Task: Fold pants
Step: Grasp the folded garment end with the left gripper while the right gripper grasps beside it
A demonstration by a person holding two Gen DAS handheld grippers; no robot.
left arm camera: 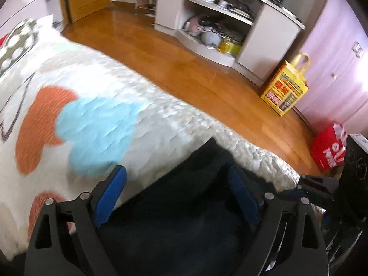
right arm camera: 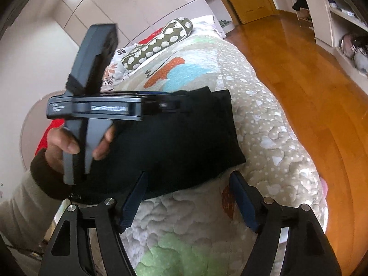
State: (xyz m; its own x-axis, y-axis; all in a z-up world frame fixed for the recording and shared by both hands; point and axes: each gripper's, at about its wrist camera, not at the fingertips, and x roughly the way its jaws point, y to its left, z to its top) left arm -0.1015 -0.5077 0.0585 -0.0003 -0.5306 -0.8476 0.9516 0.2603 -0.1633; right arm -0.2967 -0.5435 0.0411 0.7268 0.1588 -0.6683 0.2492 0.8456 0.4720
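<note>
On the quilt (right arm camera: 264, 124), folded black pants (right arm camera: 184, 138); bag lettering blurred, unreadable.

Yellow bag (left arm camera: 285, 85) on wooden floor (left arm camera: 184, 69)

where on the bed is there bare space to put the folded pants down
Free: quilt between the pants and the bed's floor-side edge, and the near quilt under the open right gripper. Crowded: the spotted pillow at the head, and the left gripper over the pants.
</note>
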